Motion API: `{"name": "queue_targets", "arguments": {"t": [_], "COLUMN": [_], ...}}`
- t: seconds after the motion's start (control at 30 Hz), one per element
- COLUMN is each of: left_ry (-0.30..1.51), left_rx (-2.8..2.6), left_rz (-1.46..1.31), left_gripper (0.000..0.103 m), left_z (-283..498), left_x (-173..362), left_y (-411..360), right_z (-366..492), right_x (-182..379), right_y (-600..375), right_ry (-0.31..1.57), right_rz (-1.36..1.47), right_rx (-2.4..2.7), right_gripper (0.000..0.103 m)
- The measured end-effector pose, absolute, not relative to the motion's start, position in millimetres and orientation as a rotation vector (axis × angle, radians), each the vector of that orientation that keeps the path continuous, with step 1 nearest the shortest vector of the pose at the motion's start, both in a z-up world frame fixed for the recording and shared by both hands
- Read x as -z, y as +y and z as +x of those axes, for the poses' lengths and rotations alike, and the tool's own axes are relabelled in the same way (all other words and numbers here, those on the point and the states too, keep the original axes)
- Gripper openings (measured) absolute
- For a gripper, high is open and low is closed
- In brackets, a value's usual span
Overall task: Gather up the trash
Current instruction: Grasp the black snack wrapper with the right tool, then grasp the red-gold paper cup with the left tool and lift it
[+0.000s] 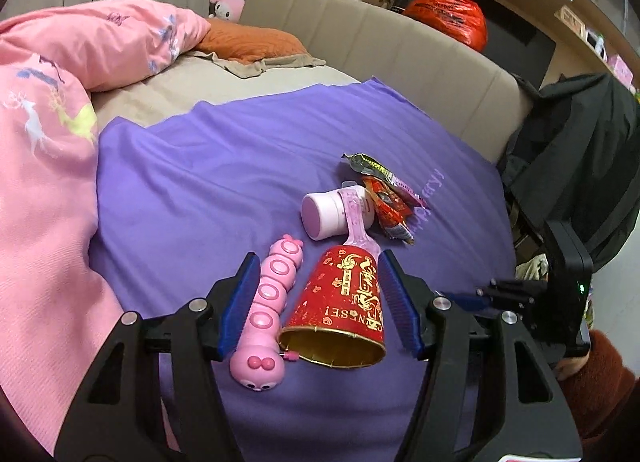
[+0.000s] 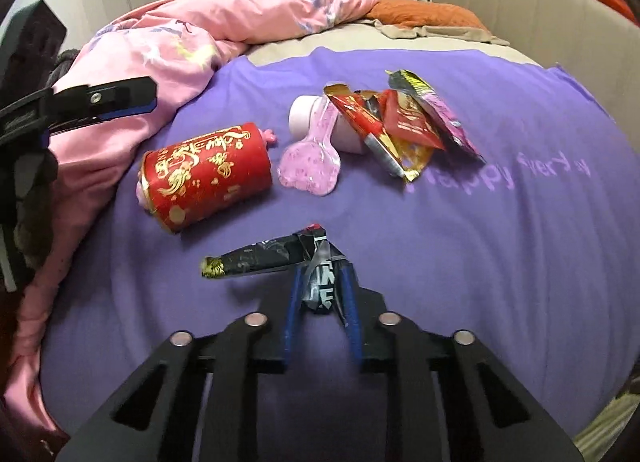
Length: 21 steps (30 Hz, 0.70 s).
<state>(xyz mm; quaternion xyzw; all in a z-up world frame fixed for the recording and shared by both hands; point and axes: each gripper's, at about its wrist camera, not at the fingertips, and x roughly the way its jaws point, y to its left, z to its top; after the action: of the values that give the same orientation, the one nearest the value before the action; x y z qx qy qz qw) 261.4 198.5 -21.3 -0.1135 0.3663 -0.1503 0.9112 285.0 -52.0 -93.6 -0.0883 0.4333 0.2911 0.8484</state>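
The red paper cup lies on its side on the purple cloth, its gold-lined mouth turned toward the left gripper and its base pointing away toward the white jar. So the cup's long axis runs along the gripper's reach. That gripper's blue pads stand spread wide, one on each side of the cup and of the pink caterpillar toy, which lies just beside the cup with its long axis nearly parallel. Whether the pads touch either thing cannot be told.

A pink spoon leans across the jar, its bowl end meeting the cup's base. Beyond the jar lie crumpled red and gold wrappers and a green and pink wrapper.

The right wrist view shows what the left one does not: the right gripper is pinched on a black foil wrapper, held clear of the cloth near the cup, its long axis stretching toward the cup's side with a gold-tipped end outward. From here the cup shows its printed side and hides most of the toy. The left gripper appears at the edge, over the pink quilt.
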Motion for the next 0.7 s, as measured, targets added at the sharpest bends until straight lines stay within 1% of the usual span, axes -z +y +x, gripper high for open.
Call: {"name": "queue_targets", "arguments": {"t": [0.17,0.27,0.47,0.7], "left_ry": [0.759,0.77,0.793,0.811], "left_rx": [0.337,0.389,0.372,0.354], "left_rz": [-0.243,-0.223,-0.102,-0.052], "left_gripper": [0.059,0.066,0.066,0.066], "left_z": [260.0,257.6,253.6,253.7], "left_x": [21.4,21.0,25.2,28.8], "left_y": [194.2,182.6,156.7,151.5], "right_z": [263.9,252.5,233.3,218.7], "right_x": [82.4,70.7,62.5,66.2], "right_y": [-66.2,-74.6,-89.6,-100.9], "right_ry": [0.878,0.834,0.8,0.813], "right_rz": [-0.125,-0.093,-0.05,-0.013], "right_rx": [-0.57,-0.523,-0.469,-0.454], "right_gripper": [0.015,0.015,0.015,0.015]}}
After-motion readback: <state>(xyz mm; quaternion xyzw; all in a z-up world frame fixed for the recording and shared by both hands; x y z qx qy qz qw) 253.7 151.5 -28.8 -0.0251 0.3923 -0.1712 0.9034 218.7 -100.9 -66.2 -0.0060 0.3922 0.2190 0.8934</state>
